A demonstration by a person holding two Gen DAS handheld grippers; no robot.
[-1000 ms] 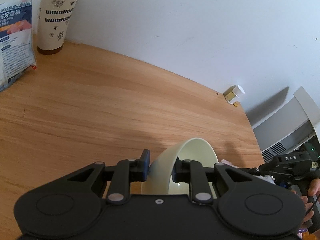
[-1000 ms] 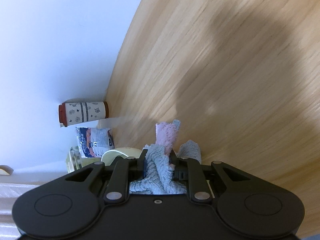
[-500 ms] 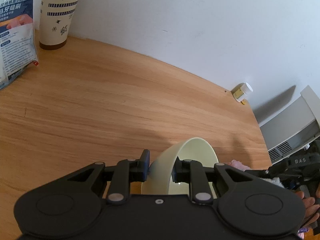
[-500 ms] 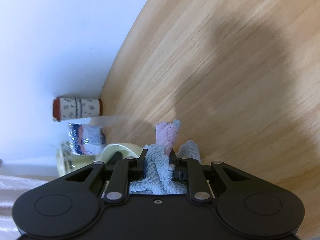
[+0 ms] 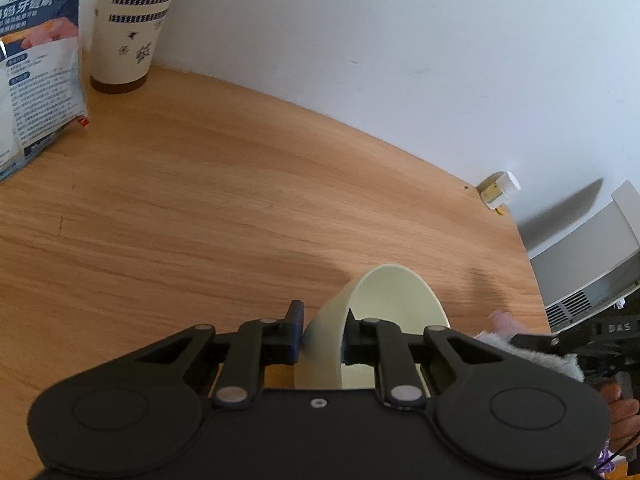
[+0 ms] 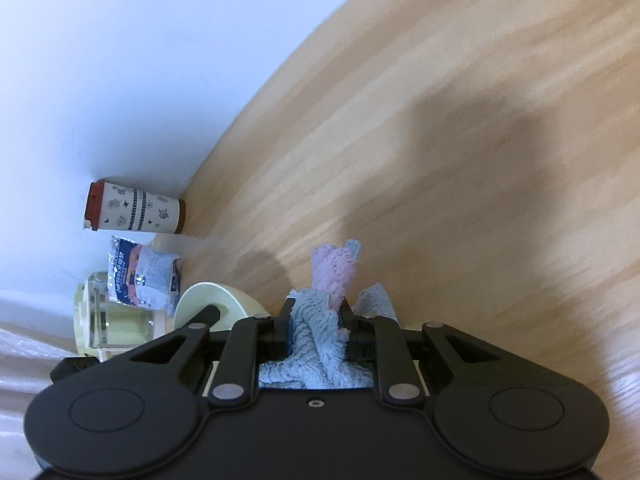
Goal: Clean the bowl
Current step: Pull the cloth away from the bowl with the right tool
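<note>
Bowl [image 5: 394, 312]: tipped up, our left gripper [image 5: 322, 338] pinches its rim.
Cloth [image 6: 324, 332]: squeezed tight in our right gripper [image 6: 316, 330].
Way to go: bowl sits left of the cloth, close by.

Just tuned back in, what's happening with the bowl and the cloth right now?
The left gripper is clamped on the wall of the pale bowl, holding it tipped on edge above the wooden table. The right gripper is shut on a bunched blue and pink cloth, held just beside the bowl's open side. The cloth is not inside the bowl, so no wiping shows at this moment. A paper cup and a packet stand by the wall.
</note>
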